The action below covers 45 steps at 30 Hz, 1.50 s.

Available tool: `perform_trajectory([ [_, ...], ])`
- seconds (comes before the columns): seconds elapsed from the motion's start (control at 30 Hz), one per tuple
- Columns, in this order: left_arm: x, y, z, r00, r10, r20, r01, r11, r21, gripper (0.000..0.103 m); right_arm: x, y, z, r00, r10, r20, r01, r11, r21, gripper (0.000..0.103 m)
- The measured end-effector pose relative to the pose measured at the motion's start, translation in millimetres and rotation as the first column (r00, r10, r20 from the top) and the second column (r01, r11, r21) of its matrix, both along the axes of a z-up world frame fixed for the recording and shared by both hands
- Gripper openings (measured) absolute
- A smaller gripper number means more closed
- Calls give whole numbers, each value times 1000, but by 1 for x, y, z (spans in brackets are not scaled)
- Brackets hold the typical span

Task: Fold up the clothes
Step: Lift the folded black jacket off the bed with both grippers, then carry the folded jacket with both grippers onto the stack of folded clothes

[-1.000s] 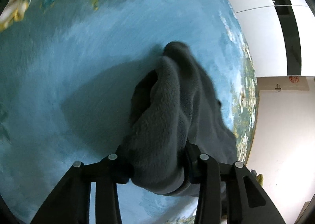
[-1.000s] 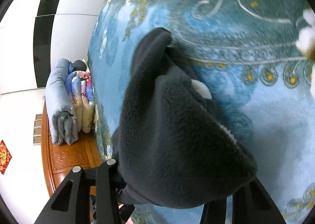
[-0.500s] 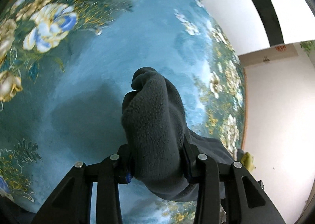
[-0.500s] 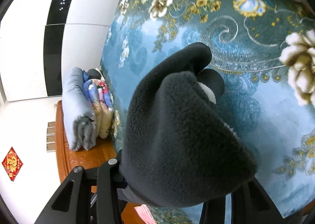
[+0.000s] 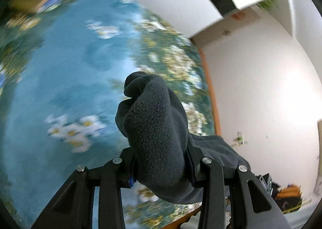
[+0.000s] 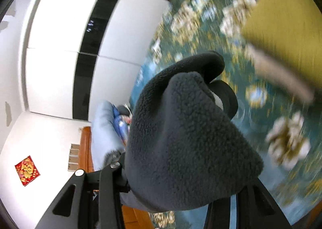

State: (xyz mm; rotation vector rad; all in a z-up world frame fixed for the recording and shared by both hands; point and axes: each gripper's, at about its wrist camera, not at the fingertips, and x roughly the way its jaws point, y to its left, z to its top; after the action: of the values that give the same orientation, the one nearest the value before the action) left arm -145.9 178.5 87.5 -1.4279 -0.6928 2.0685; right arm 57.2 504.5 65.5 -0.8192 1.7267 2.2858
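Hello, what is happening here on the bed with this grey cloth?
A person is folding clothes with a hand-held gripper in each hand. The left gripper is clamped on a bunch of a dark grey fleece garment, and the right gripper grips another thick bunch of it. The garment is held above a bed with a blue floral blanket. The background is blurred, so the hands are in motion. Folded bedding lies at the bed's far end. No fold is laid yet.

My left gripper (image 5: pixel 161 168) and right gripper (image 6: pixel 177 180) are matte black, each with slotted linkage arms, silver round screw heads at the pivots, blue trim by the left pads.
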Motion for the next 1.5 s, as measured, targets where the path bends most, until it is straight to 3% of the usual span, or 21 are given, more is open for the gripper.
perform_trajectory([
  [0.13,1,106,22,999,-27,-27,28,999,19,40,17,99,39,999,-1,-47,4,998,66,48],
  [0.33,17,237,17,999,-52,1,52,995,83,40,44,240,75,1000,4,-27,0,987,160,48],
  [0.5,55,309,-21,994,-107,33,104,993,60,40,80,318,50,999,41,-5,-40,985,169,48],
  [0.7,95,337,-83,978,-167,129,172,985,-30,40,130,356,-43,996,30,84,-36,997,68,48],
  [0.93,117,329,-136,937,-167,307,187,982,-37,47,176,366,-121,996,-44,73,50,996,-78,50],
  [1.07,114,323,-135,927,-178,330,196,980,-21,54,182,365,-130,995,-66,76,73,992,-101,53],
  [1.2,108,314,-126,924,-193,330,216,976,-33,62,189,364,-131,994,-79,78,87,990,-107,63],
  [1.37,97,298,-118,942,-131,310,160,985,-69,63,217,365,-128,989,-113,100,123,987,-106,71],
  [1.5,86,291,-112,952,-87,294,121,988,-100,63,247,373,-119,972,-189,141,199,978,-60,72],
])
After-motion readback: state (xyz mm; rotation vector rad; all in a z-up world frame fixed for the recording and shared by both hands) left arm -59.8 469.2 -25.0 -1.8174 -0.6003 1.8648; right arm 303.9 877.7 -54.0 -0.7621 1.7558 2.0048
